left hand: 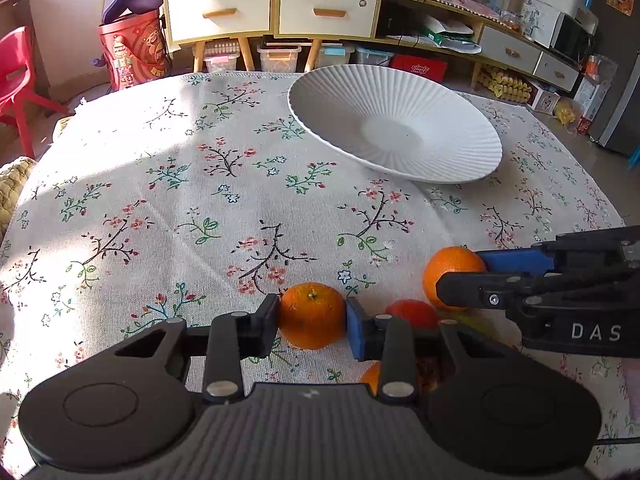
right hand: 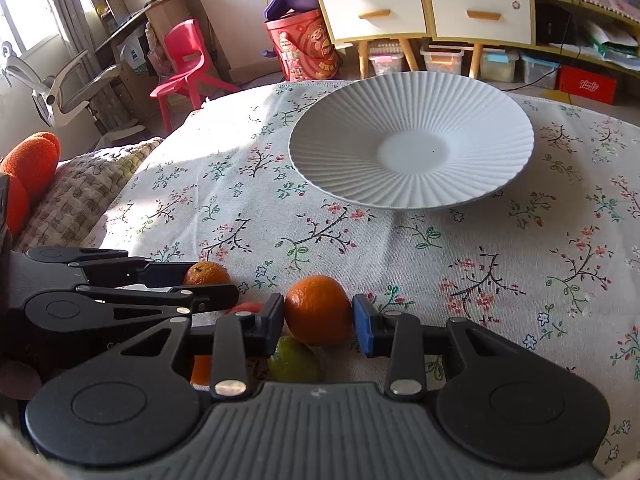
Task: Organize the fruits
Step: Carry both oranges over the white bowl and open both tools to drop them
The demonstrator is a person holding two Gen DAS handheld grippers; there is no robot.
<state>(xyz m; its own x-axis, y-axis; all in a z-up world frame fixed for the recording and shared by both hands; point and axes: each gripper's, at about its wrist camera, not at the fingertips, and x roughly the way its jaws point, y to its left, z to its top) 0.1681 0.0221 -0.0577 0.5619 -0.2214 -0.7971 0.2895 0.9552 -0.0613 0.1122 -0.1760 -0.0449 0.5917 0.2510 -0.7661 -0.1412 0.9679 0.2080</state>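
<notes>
My left gripper (left hand: 312, 322) is shut on an orange (left hand: 312, 316) near the table's front edge; it also shows in the right wrist view (right hand: 206, 273). My right gripper (right hand: 319, 314) is shut on a second orange (right hand: 318, 310), also seen in the left wrist view (left hand: 452, 276). A red fruit (left hand: 412, 314) and another orange fruit (left hand: 371, 378) lie between and under the grippers. A green fruit (right hand: 294, 358) lies under my right gripper. The white ribbed plate (left hand: 460, 120) (right hand: 492, 108) stands empty at the far side.
The floral tablecloth (left hand: 180, 200) covers the table. A knitted cushion (right hand: 80, 196) and an orange plush (right hand: 28, 164) lie off the left edge. A red chair (right hand: 184, 68) and cabinets (left hand: 272, 12) stand beyond the table.
</notes>
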